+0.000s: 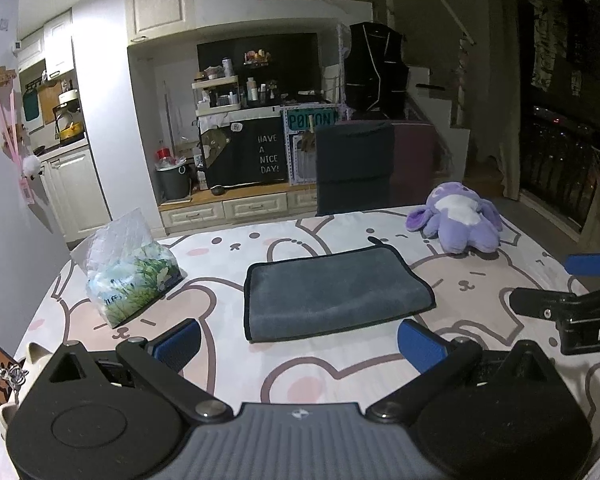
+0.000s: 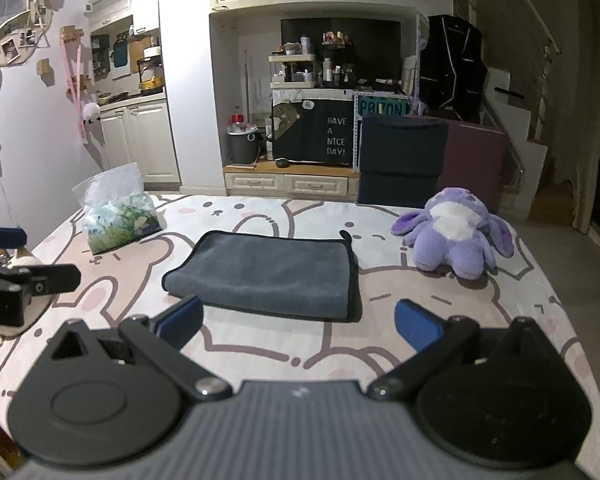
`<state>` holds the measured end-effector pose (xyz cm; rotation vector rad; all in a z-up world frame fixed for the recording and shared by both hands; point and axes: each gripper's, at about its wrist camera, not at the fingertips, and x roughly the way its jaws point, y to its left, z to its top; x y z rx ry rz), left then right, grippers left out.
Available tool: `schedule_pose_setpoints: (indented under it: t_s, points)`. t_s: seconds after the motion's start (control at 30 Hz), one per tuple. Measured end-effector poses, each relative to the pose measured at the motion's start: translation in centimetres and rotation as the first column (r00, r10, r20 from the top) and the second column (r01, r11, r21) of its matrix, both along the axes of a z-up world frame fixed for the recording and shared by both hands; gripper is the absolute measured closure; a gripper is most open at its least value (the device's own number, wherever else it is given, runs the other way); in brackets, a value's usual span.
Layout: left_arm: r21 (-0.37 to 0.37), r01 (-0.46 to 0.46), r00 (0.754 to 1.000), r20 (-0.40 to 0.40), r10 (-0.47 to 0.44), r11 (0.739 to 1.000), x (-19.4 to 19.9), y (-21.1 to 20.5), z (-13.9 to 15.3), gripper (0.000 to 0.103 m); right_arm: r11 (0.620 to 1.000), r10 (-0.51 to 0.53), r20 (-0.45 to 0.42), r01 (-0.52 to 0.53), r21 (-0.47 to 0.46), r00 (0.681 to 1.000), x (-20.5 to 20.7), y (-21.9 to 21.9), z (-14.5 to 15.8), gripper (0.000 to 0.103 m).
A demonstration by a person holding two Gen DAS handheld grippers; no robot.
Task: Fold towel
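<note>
A grey towel with a black hem (image 1: pixel 334 294) lies folded flat in the middle of the table with the pink rabbit-print cloth (image 1: pixel 300 376). It also shows in the right wrist view (image 2: pixel 266 274). My left gripper (image 1: pixel 300 342) is open and empty, held just short of the towel's near edge. My right gripper (image 2: pixel 299 322) is open and empty, also just short of the near edge. Each gripper shows at the side of the other's view: the right gripper (image 1: pixel 572 300) and the left gripper (image 2: pixel 24 276).
A tissue pack (image 1: pixel 130 280) stands left of the towel, a purple plush toy (image 1: pixel 458 218) at the far right. They also show in the right wrist view: the tissue pack (image 2: pixel 118 216) and the plush toy (image 2: pixel 456 234). A dark chair (image 1: pixel 354 168) stands behind the table.
</note>
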<state>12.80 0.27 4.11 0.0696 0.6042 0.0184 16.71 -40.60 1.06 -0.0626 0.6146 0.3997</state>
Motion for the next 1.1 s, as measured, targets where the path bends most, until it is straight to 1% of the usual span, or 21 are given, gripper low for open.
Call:
schedule_pose_setpoints:
  t_s: [0.43, 0.67, 0.83, 0.97, 1.1]
  points:
    - [-0.012, 0.019, 1.0, -0.001, -0.019, 1.0, -3.3, 0.3, -0.7, 0.0, 0.999, 0.038, 0.023, -0.038, 0.017, 0.999, -3.7, -0.9, 0.2, 0.0]
    - [-0.016, 0.012, 1.0, 0.01, -0.011, 1.0, -5.1, 0.9, -0.9, 0.0, 0.998, 0.055, 0.041, -0.055, 0.009, 0.998, -5.8, -1.2, 0.3, 0.0]
    - [-0.02, 0.028, 1.0, 0.014, -0.028, 0.999, -6.1, 0.7, -1.1, 0.0, 0.998, 0.068, 0.054, -0.068, 0.004, 0.996, -7.2, -1.2, 0.2, 0.0]
    - [-0.025, 0.039, 0.999, 0.024, -0.039, 0.999, -7.1, 0.6, -1.2, 0.0, 0.997, 0.073, 0.042, -0.073, 0.011, 0.996, -8.0, -1.4, 0.0, 0.0]
    - [-0.048, 0.042, 0.999, 0.017, -0.042, 0.998, -7.8, 0.6, -1.5, 0.0, 0.997, 0.082, 0.028, -0.082, 0.0, 0.996, -8.6, -1.5, -0.1, 0.0]
